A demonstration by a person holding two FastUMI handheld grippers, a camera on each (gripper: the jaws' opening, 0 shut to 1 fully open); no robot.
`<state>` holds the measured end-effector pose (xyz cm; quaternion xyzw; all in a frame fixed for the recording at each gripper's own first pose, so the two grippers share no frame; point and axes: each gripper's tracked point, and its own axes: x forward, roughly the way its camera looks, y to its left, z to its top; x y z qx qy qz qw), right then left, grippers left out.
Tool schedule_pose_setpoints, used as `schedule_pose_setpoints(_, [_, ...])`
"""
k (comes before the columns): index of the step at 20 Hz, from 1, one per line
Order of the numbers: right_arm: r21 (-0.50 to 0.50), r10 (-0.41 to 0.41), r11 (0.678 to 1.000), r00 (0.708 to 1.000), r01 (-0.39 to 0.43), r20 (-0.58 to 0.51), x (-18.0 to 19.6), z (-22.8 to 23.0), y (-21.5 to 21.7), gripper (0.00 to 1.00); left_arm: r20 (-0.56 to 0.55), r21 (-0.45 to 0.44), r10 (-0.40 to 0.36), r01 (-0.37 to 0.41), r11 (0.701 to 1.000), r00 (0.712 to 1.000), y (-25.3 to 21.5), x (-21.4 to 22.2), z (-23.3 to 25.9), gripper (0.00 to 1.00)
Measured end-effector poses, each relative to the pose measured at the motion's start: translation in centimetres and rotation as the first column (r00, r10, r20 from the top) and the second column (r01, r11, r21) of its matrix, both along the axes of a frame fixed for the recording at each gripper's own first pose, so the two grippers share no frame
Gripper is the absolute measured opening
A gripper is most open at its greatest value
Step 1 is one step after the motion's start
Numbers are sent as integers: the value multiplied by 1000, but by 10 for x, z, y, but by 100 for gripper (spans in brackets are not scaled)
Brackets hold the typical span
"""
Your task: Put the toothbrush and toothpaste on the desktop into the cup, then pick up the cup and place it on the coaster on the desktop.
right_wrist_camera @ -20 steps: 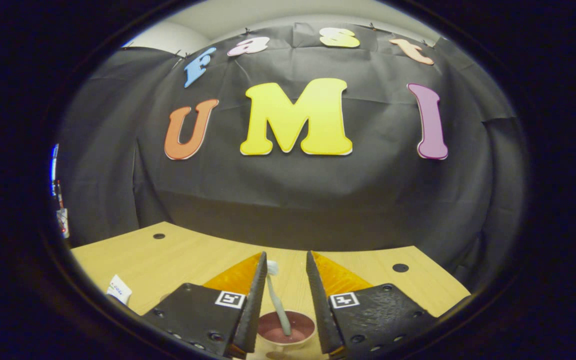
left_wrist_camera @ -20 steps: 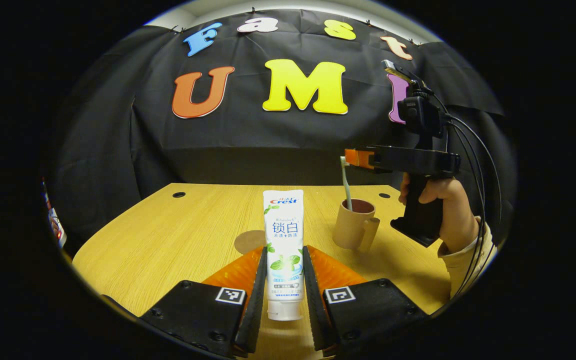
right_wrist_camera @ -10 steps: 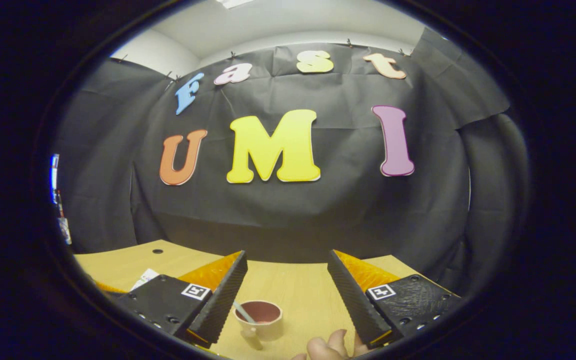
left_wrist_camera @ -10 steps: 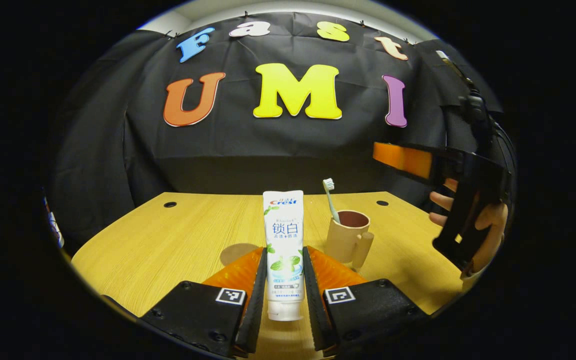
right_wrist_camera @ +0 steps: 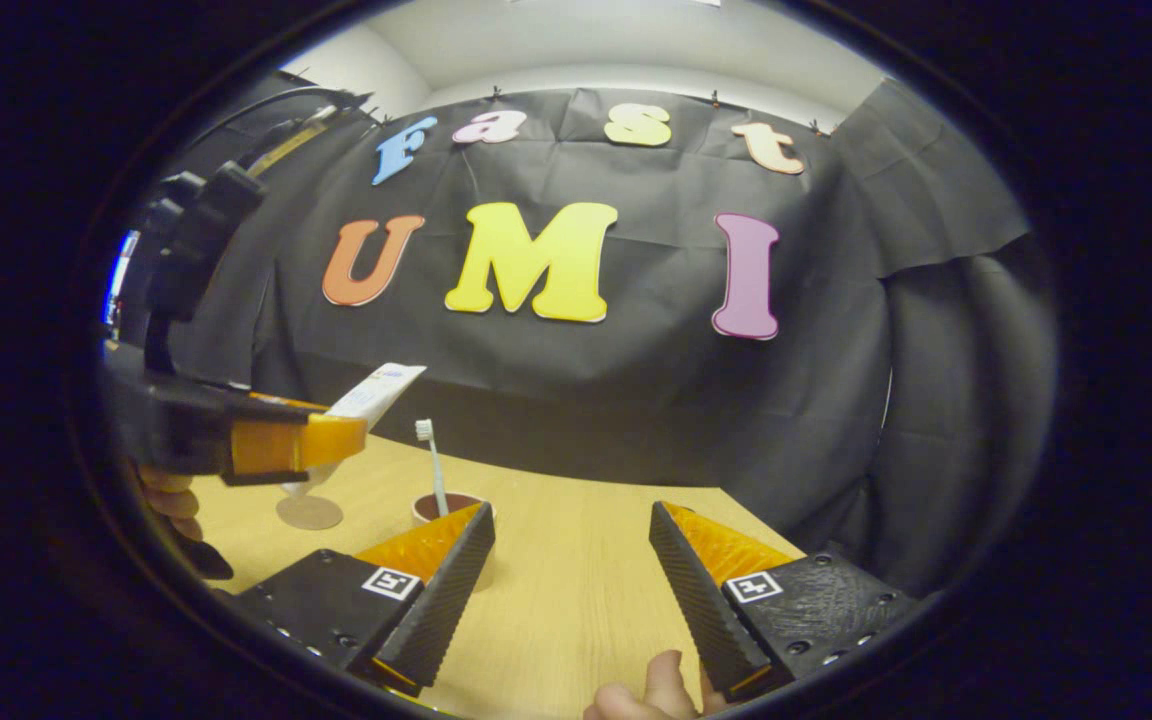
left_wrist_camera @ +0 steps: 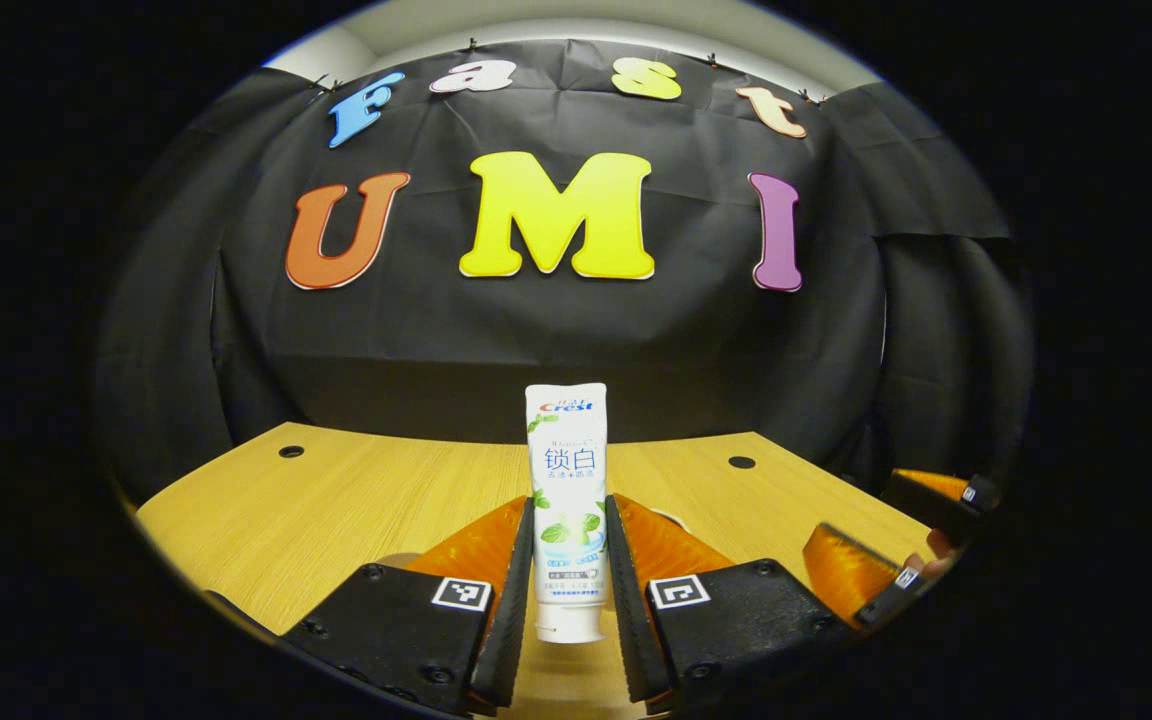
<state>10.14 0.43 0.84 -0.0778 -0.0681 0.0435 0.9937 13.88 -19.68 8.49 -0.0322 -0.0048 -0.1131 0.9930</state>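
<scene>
Toothbrush upright in cup

toothpaste white, green leaves | desktop light woodgrain | coaster tan

In the right gripper view, the brown-lined beige cup sits mostly hidden behind that gripper's own finger, only its rim showing, so the lower handle of the white toothbrush is out of sight. The white toothpaste tube is largely covered by the left gripper, which looks blurred.
</scene>
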Motion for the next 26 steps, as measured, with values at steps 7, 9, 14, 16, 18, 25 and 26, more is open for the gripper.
schedule_pose_setpoints(7, [38,-53,998,998,52,16,1,10,-21,95,31,-4,-65,65,998,997,-46,35,18,43])
schedule_pose_setpoints(9, [62,-54,997,999,53,9,3,11,-23,98,20,-2,-52,52,999,998,-47,42,12,43])
schedule_pose_setpoints(14, [132,-29,991,999,33,-37,6,4,-24,95,-10,-1,-26,26,1000,1000,-46,53,0,43])
schedule_pose_setpoints(16, [144,-34,989,999,39,-38,7,6,-27,98,-5,-25,-34,34,999,999,-48,53,1,43])
schedule_pose_setpoints(18, [145,-38,988,999,43,-34,8,7,-28,95,-14,-21,-38,37,999,999,-49,54,-2,44])
schedule_pose_setpoints(25, [143,-40,989,999,44,-31,7,9,-29,95,-21,-22,-29,28,999,999,-46,54,-4,45])
schedule_pose_setpoints(26, [145,-40,989,999,44,-31,8,9,-29,95,-4,-27,-31,31,999,1000,-46,53,0,45])
